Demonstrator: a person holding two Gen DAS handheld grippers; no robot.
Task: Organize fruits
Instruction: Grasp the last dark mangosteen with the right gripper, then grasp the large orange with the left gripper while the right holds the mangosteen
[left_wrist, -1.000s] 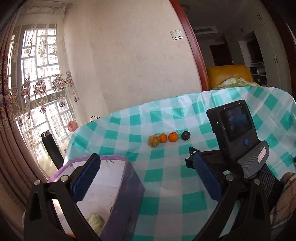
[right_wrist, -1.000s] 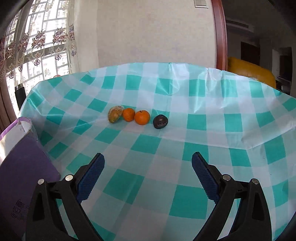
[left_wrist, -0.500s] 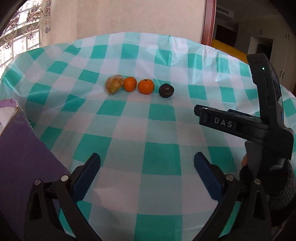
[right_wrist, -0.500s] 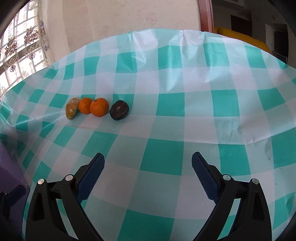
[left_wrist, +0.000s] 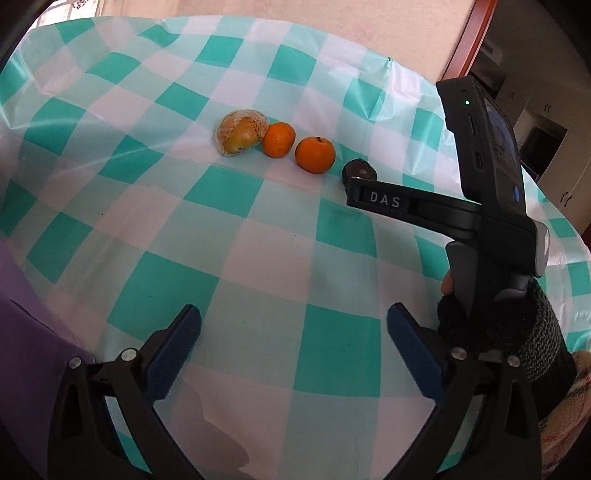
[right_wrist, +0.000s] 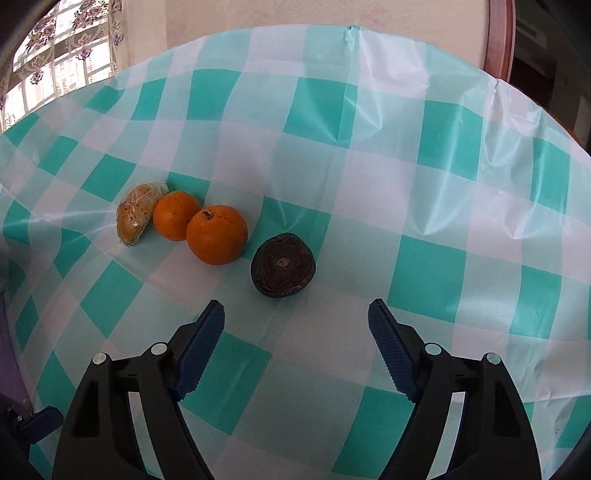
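Note:
Several fruits lie in a row on the teal-and-white checked tablecloth (right_wrist: 424, 273): a net-wrapped yellow fruit (right_wrist: 136, 218), a small orange (right_wrist: 175, 215), a bigger orange (right_wrist: 217, 235) and a dark brown round fruit (right_wrist: 283, 264). My right gripper (right_wrist: 295, 321) is open and empty, just short of the dark fruit. In the left wrist view the same row shows: wrapped fruit (left_wrist: 240, 133), oranges (left_wrist: 279, 139) (left_wrist: 315, 155), dark fruit (left_wrist: 356, 170) partly behind the right gripper's body. My left gripper (left_wrist: 293, 325) is open and empty, well back from the row.
A purple box (left_wrist: 26, 332) stands at the left edge of the table, close to my left gripper. The right hand in a dark knitted glove (left_wrist: 495, 332) holds the other gripper at the right. A wall and a window lie beyond the table.
Both grippers have moved forward toward the fruit row. The right one has closed in on the dark fruit. The left one swung away from over the purple box.

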